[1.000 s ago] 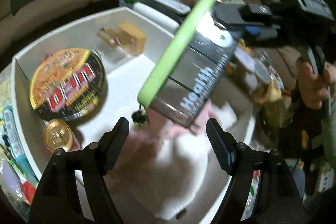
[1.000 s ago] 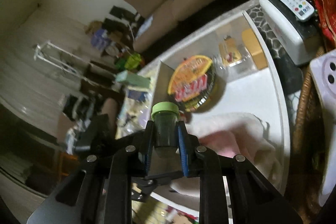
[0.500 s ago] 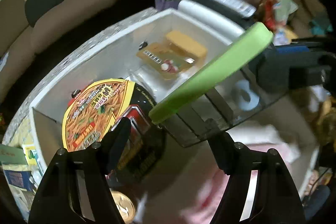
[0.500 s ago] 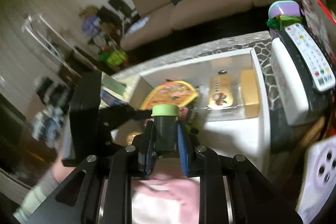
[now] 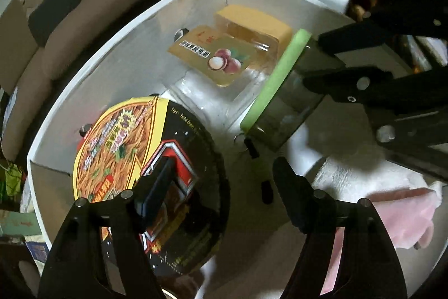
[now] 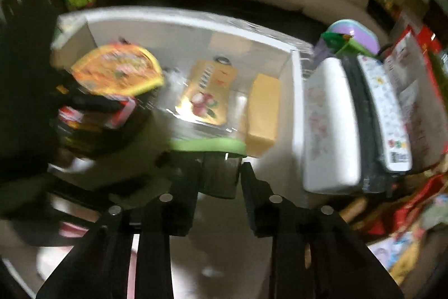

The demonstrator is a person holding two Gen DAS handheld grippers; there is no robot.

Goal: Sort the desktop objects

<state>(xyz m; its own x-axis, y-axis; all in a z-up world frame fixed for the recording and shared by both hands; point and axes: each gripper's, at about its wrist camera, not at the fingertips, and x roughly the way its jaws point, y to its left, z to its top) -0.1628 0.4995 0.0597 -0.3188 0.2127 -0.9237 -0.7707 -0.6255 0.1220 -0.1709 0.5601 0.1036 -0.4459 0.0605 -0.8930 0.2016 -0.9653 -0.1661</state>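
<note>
**Risk: green-lidded container dropping skewed into the white box**

Right gripper (image 6: 219, 175) pointing steeply down into white box (image 5: 117, 27), jaws just been opening, dark container with green lid (image 5: 291, 94) between them. Cannot tell through the blur whether the pads are pressing on it. Container tilted, lid edge toward noodle bowl (image 5: 112, 147), lower corner close above the box floor beside pink-and-white cloth (image 5: 392, 187).

Left gripper (image 5: 221, 187) jaws apart and empty, hanging over the bowl, near the container's lower corner.

Likely failure modes, judged from this pose:
- Release while tilted: probably tips or rolls on its narrow edge, landing on gold packet (image 5: 215, 58) or against yellow block (image 5: 252, 21) rather than flat
- Soft, uneven cloth under one corner: unstable seat, possibly toppling toward the bowl
- Small dangling tab below the lid: could snag on a left finger
- Two grippers crowded in one box: fingers could knock together on withdrawal

Safer to level first, then let go
</note>
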